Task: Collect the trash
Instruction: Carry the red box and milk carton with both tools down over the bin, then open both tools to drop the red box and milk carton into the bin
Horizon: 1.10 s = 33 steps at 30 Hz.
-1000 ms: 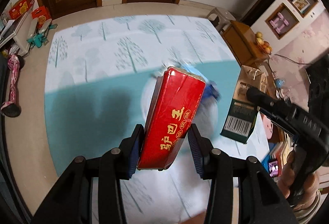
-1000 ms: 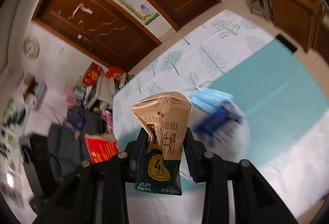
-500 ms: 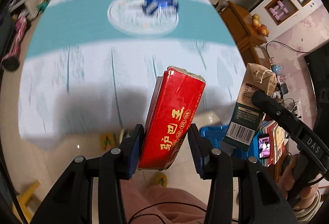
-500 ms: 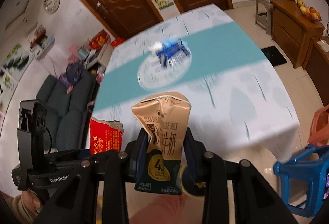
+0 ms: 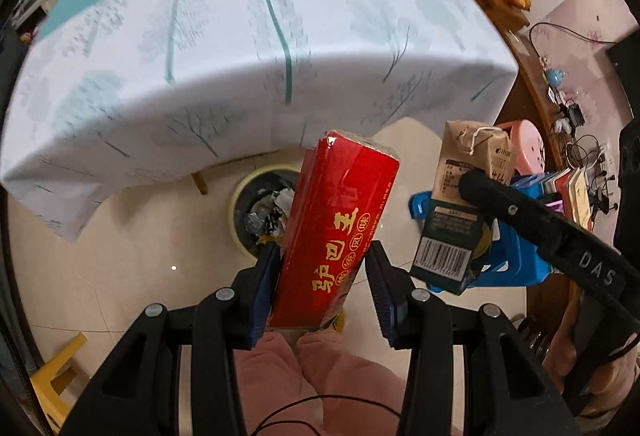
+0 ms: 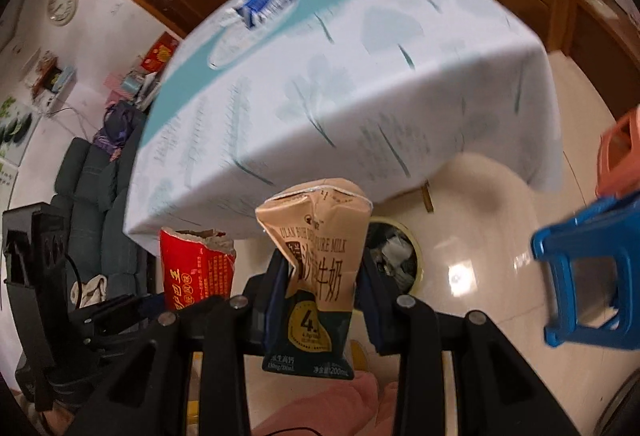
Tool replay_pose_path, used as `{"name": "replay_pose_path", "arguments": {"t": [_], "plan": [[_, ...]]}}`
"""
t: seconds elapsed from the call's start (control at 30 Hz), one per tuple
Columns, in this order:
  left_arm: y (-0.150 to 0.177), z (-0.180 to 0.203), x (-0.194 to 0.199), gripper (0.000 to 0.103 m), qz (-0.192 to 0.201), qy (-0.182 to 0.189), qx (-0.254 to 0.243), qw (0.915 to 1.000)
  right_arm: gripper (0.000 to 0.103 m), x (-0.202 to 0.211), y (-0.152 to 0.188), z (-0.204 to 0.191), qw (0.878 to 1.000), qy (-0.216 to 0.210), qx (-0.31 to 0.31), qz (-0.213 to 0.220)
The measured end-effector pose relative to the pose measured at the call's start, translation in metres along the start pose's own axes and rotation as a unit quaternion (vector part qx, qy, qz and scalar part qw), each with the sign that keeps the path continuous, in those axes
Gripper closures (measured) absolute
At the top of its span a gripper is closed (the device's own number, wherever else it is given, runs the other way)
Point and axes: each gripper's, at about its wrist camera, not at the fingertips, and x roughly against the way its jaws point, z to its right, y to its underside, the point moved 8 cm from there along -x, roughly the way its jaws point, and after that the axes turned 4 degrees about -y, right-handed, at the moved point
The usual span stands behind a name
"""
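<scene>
Red box [image 5: 336, 232] upright, long axis tilted right, above bin [image 5: 260, 211]

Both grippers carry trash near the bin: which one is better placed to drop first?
Probably the left gripper: its red box overlaps the bin directly ahead, while the right gripper's milk carton sits left of it.
</scene>
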Motion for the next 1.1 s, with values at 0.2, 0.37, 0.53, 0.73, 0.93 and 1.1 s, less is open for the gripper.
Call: {"name": "replay_pose_path", "arguments": {"t": [0.2,0.37,0.53,0.73,0.93,1.1], "plan": [[0.006,-0.010,-0.071,0.061,-0.011,0.000,-0.009,0.9999,0.069,-0.050,0.024,0.031,0.999,0.029,-0.015,-0.004],[0.007,-0.025,-0.128,0.060,-0.023,0.005,-0.010,0.9997,0.069,-0.098,0.042,0.062,0.998,0.054,-0.042,-0.007],[0.009,-0.035,-0.177,0.060,-0.034,0.002,-0.019,0.9992,0.069,-0.142,0.055,0.087,0.996,0.067,-0.061,-0.011],[0.010,-0.047,-0.222,0.050,-0.040,-0.010,-0.016,0.9990,0.069,-0.181,0.066,0.101,0.995,0.078,-0.061,-0.019],[0.013,-0.057,-0.242,0.021,-0.033,-0.024,-0.008,0.9992,0.069,-0.208,0.070,0.109,0.994,0.086,-0.061,-0.026],[0.014,-0.068,-0.242,0.017,-0.011,-0.037,-0.005,0.9993,0.068,-0.218,0.072,0.104,0.994,0.086,-0.058,-0.031]]}}
